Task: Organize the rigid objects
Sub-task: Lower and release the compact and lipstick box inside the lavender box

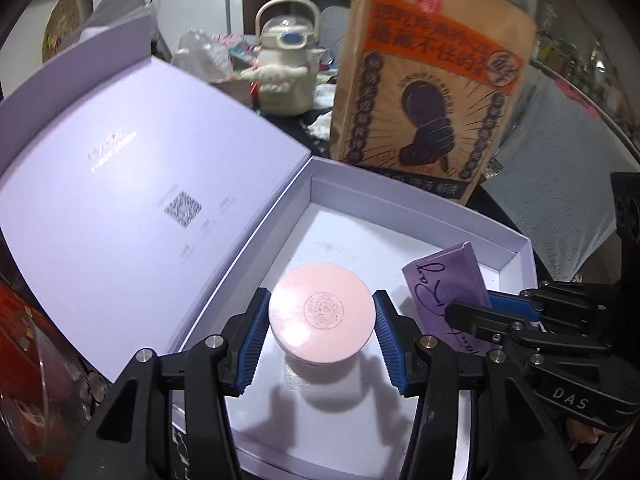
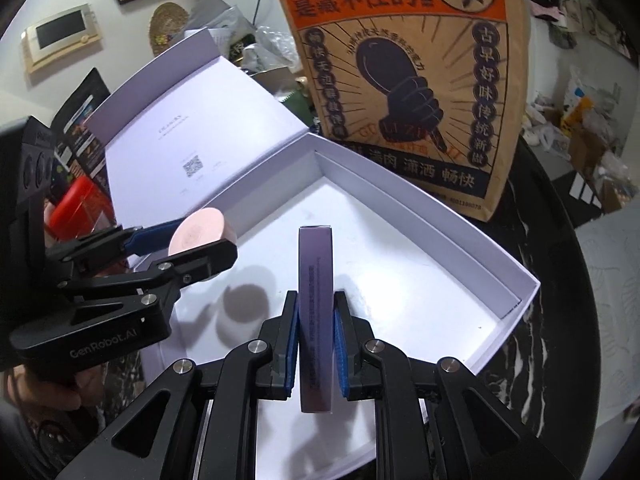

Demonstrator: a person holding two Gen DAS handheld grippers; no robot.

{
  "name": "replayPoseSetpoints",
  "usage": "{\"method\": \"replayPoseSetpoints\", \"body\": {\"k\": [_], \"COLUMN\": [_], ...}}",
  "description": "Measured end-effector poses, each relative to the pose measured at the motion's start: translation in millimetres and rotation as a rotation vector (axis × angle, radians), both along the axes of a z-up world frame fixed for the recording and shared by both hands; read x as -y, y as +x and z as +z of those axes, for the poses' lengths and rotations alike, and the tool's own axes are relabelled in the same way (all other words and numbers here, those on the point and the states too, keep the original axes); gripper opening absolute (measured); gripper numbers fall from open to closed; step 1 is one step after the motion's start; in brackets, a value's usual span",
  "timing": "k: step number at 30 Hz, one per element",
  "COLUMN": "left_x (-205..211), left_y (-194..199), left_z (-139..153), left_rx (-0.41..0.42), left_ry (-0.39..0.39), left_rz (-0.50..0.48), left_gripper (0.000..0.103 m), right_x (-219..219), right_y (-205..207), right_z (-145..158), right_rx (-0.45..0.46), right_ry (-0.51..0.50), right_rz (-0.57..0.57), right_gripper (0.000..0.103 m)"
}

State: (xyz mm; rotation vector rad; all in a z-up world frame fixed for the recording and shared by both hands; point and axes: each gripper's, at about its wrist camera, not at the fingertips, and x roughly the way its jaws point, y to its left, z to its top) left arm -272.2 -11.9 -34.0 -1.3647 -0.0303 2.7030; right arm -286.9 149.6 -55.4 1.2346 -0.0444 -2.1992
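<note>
I have the left gripper point(image 1: 322, 330) pinching a round pink jar point(image 1: 322, 314) between its blue pads, held above the floor of the open white box point(image 2: 460, 216). My right gripper point(image 2: 316, 344) has its jaws pressed onto a slim purple carton point(image 2: 316, 280), held on edge over the same box. A brown paper bag point(image 2: 404, 80) stands on the dark worktop point(image 2: 560, 280) just behind the box.
</note>
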Motion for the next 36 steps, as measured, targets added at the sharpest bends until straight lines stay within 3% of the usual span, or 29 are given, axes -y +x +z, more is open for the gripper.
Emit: {"method": "replayPoseSetpoints", "body": {"k": [2, 4, 8, 9, 17, 21, 26, 36], "left_x": [2, 2, 4, 4, 9, 8, 7, 2], "left_y": [0, 1, 3, 4, 8, 12, 18, 42], "left_z": [-3, -3, -1, 0, 4, 12, 21, 50], "left_rx": [0.008, 0.002, -0.014, -0.02, -0.026, -0.046, -0.06, -0.151], "left_ry": [0.01, 0.008, -0.021, -0.021, -0.017, -0.027, -0.041, -0.066], "left_rz": [0.003, 0.004, 0.03, 0.034, 0.051, 0.044, 0.049, 0.052], "left_gripper": [0.051, 0.053, 0.086, 0.087, 0.087, 0.087, 0.088, 0.089], "right_x": [0, 0, -7, -7, -10, -11, -12, -21], "right_y": [0, 1, 4, 4, 7, 12, 19, 39], "right_z": [0, 0, 6, 8, 15, 22, 30, 55], "right_rx": [-0.005, -0.023, -0.071, -0.081, -0.112, -0.131, -0.159, -0.23], "right_ry": [0.01, 0.023, 0.022, 0.03, 0.063, 0.057, 0.071, 0.112], "right_rz": [-0.002, -0.007, -0.052, -0.057, -0.061, -0.051, -0.053, -0.065], "right_gripper": [0.017, 0.031, 0.035, 0.035, 0.035, 0.042, 0.042, 0.044]}}
